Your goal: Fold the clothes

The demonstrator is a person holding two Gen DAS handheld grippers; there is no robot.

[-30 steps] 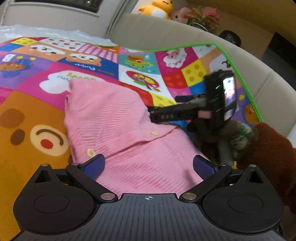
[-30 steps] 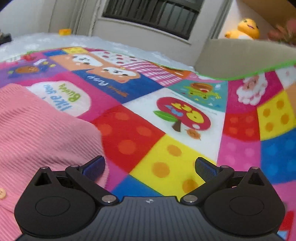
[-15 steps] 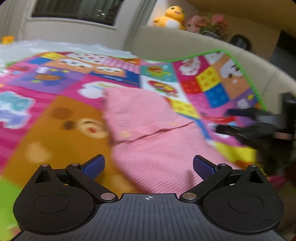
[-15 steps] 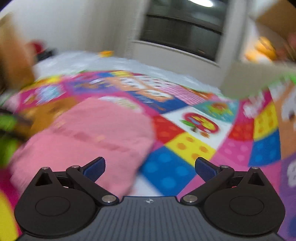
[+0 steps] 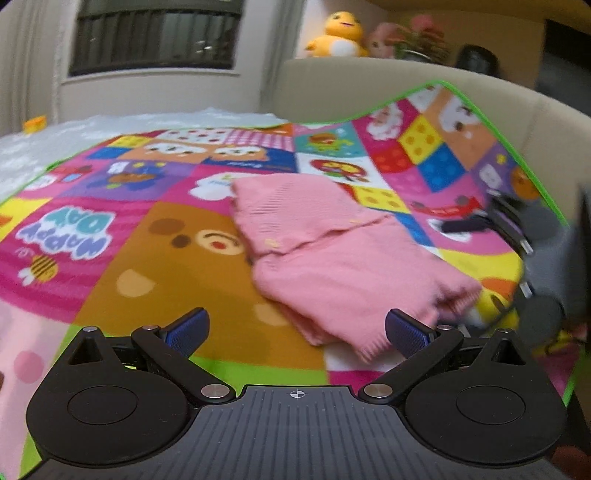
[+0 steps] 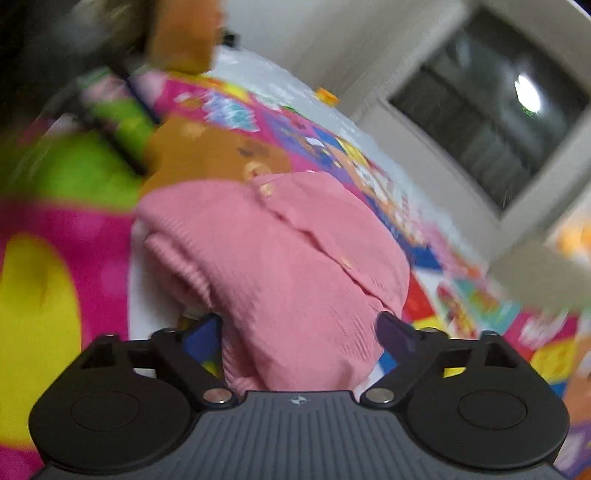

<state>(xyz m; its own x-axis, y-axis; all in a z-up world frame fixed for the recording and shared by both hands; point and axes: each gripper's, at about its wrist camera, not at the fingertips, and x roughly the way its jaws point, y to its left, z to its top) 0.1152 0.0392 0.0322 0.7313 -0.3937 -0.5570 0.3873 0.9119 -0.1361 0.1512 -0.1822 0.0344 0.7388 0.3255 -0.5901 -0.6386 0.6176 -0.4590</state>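
now my left gripper (image 5: 295, 328) hangs low at the bottom of the left wrist view with its jaws spread wide and nothing between them; the blue pads sit over the play mat (image 5: 122, 236), apart from the cloth. the pink cardigan (image 5: 332, 254) lies folded at the centre of that frame, slightly right, its buttoned flap turned over the upper half and small pale buttons showing along the fold. its ribbed hem points toward the lower right, just beside my right-hand pad.

around it the mat is a patchwork of cartoon squares with a green border, spread over a beige sofa (image 5: 406, 81) whose back curves across the upper right. on the ledge above sit a yellow plush duck (image 5: 338, 35), a pink plush and a plant, blurred. a barred window (image 5: 155, 37) fills the upper left.

at the right edge of the left wrist view my right gripper (image 5: 509, 236) shows as a dark blur, so little of it can be read there. in the right wrist view its jaws (image 6: 299, 332) are spread too, and the cardigan (image 6: 280, 258) bulges up between them at the bottom centre, hiding the mat beneath; whether the pads touch the knit i cannot tell. a brown sleeve (image 6: 181, 33) smears across the upper left of that frame.
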